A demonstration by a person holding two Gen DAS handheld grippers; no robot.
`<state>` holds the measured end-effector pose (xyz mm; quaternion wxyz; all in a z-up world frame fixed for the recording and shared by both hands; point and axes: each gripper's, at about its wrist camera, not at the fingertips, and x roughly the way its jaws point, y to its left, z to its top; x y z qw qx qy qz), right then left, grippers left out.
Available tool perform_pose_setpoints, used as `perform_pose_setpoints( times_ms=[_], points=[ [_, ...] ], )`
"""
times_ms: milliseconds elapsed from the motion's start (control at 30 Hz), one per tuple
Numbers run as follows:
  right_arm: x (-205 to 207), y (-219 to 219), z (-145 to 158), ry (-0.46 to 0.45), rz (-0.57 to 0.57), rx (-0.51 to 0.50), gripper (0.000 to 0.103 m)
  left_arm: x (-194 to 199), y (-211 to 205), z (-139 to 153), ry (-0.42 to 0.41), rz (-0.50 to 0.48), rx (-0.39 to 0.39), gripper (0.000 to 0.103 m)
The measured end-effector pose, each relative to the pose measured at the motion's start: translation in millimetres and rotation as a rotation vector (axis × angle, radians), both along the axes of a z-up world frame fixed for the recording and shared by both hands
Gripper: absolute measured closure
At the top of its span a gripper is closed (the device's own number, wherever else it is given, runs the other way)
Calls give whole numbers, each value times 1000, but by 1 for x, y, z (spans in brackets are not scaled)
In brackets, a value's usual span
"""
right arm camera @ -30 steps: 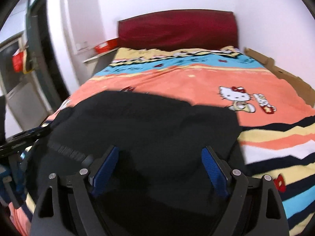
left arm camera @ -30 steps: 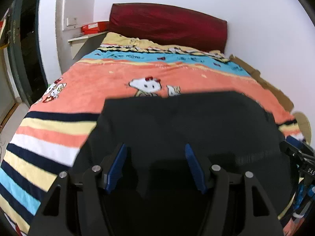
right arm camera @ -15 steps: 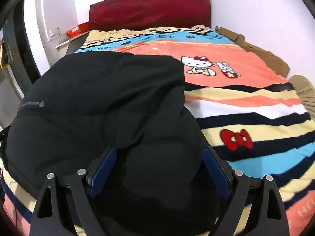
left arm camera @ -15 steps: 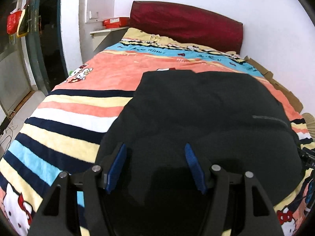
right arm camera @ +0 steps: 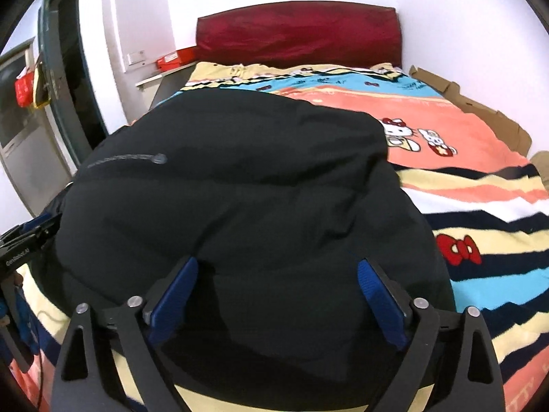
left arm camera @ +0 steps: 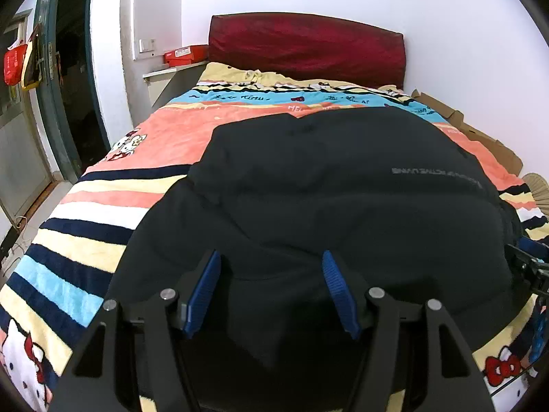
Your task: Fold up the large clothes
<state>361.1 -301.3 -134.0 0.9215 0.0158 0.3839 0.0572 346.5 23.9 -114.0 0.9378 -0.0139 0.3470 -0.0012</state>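
A large black puffy garment [left arm camera: 343,199] lies folded on the striped cartoon bedspread [left arm camera: 85,237], with small grey lettering on its right side. It also shows in the right wrist view [right arm camera: 240,199]. My left gripper [left arm camera: 271,267] is open, its blue pads spread just above the garment's near edge, holding nothing. My right gripper [right arm camera: 276,274] is open wide over the garment's near right part, also empty. The right gripper's tip shows at the right edge of the left wrist view [left arm camera: 532,264]; the left gripper shows at the left edge of the right wrist view [right arm camera: 24,240].
A dark red headboard [left arm camera: 305,48] stands against the white wall. A shelf with a red box [left arm camera: 185,55] is at the bed's far left. Cardboard [left arm camera: 480,134] lines the bed's right side. A doorway [left arm camera: 72,79] opens on the left.
The garment has come down from being held up and now lies flat on the bed. Both grippers have drawn back to its near edge, open.
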Motion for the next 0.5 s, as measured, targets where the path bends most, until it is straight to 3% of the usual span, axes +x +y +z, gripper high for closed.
perform_pose_setpoints(
  times_ms=[500],
  points=[
    [-10,-46,-14,46,-140,-42,9,7,-5,-9,-5,-26,8,42]
  ],
)
